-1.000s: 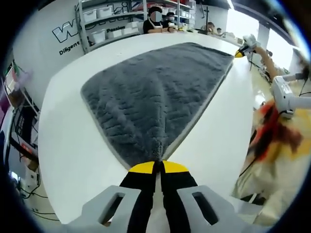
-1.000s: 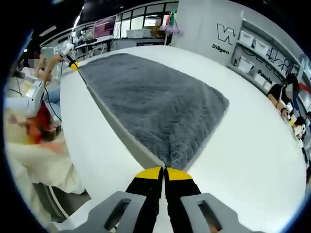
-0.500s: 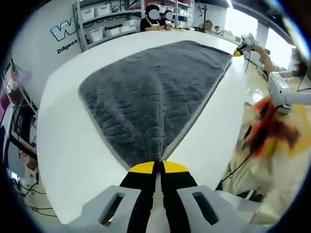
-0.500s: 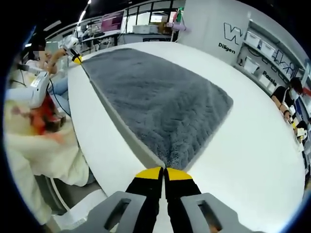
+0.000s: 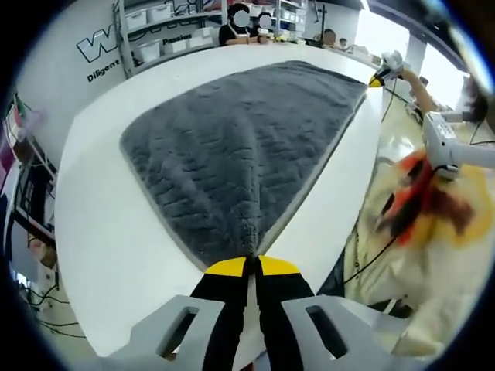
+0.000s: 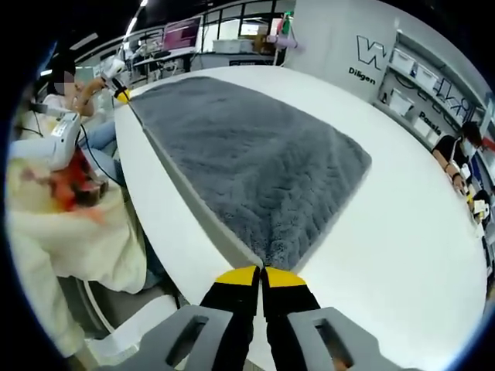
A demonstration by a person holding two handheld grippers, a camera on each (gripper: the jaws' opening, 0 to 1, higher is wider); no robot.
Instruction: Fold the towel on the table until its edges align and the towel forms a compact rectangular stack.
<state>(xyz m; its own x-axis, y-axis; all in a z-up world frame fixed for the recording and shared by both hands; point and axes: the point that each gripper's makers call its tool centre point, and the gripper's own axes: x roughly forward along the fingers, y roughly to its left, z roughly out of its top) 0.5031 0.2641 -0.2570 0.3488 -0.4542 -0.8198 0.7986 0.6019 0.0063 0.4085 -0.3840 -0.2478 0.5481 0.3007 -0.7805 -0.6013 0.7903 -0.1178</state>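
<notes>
The grey towel (image 5: pixel 240 147) lies spread flat on the white table (image 5: pixel 100 232), its near long edge running close along the table's side nearest the person. The left gripper (image 5: pixel 251 267) has its jaws pressed together on one near corner of the towel, and the right gripper (image 6: pixel 261 276) pinches the other near corner in the same way; each view shows the towel fanning out from its own yellow tips to the far gripper at the opposite corner. Judging from this, no fold lies on the towel yet: the corners are gripped and the cloth looks pulled taut, so the first fold, carrying the near edge over to meet the far edge, and any later halving into a compact stack are all left to do
</notes>
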